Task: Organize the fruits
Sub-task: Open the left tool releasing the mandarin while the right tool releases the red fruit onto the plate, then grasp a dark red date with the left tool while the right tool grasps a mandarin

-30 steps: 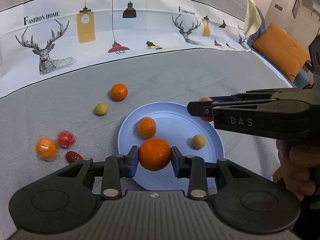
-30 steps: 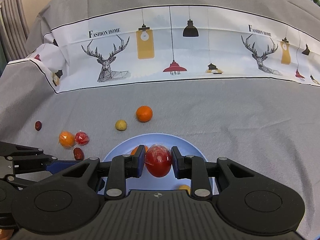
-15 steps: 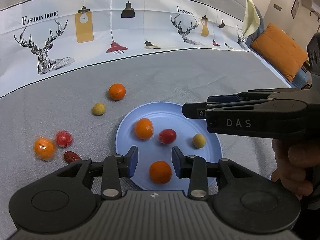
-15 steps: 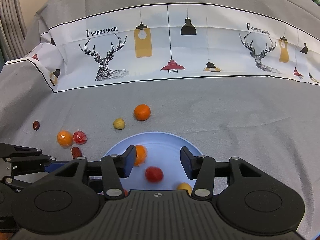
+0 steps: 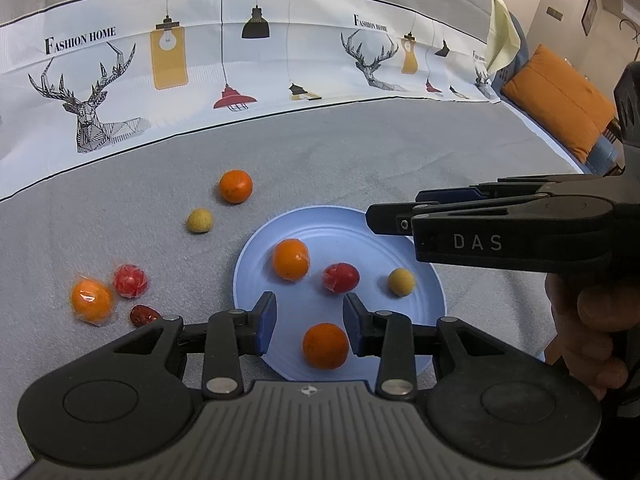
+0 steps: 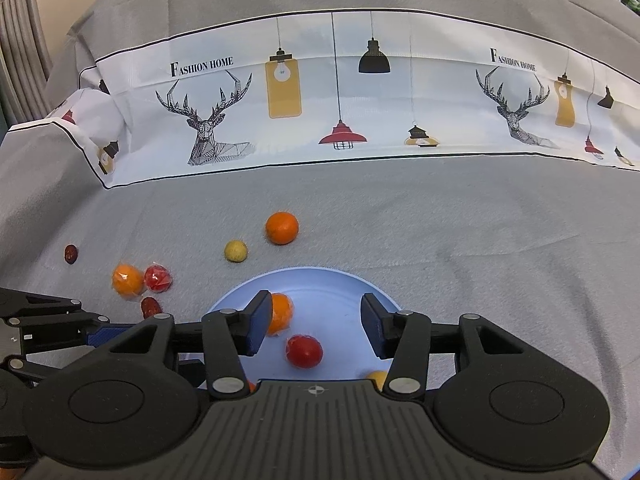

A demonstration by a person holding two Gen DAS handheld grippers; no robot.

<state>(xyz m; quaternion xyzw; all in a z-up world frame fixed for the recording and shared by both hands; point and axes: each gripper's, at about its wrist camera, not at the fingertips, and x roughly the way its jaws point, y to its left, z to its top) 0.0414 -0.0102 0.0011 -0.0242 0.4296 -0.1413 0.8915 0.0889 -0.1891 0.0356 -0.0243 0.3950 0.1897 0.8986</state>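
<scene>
On the grey-clothed surface (image 5: 400, 152), going left to right in the left wrist view, a loose group lies at about 9 o'clock of the blue plate (image 5: 256, 256): a wrapped orange (image 5: 91, 300), a wrapped red fruit (image 5: 130, 280) touching it, and a dark red date (image 5: 143, 314) just beside them. At 11 o'clock of the plate sit a yellow fruit (image 5: 199, 220) and a bare orange (image 5: 236, 186), apart from each other.

The plate serves as the gathering spot, judging by its load: a wrapped orange fruit (image 5: 291, 259), a red wrapped one (image 5: 340, 277), a small yellow ball (image 5: 401, 281), and a bare mandarin (image 5: 325, 345) near its 6 o'clock rim.

The left claw (image 5: 309, 324) is released, its pads wide of the mandarin and not touching it. The right claw (image 6: 313, 325) hangs over the plate, also released and empty, with the red fruit below its gap. Five fruits near the plate plus a far date (image 6: 71, 254) look left to collect.
</scene>
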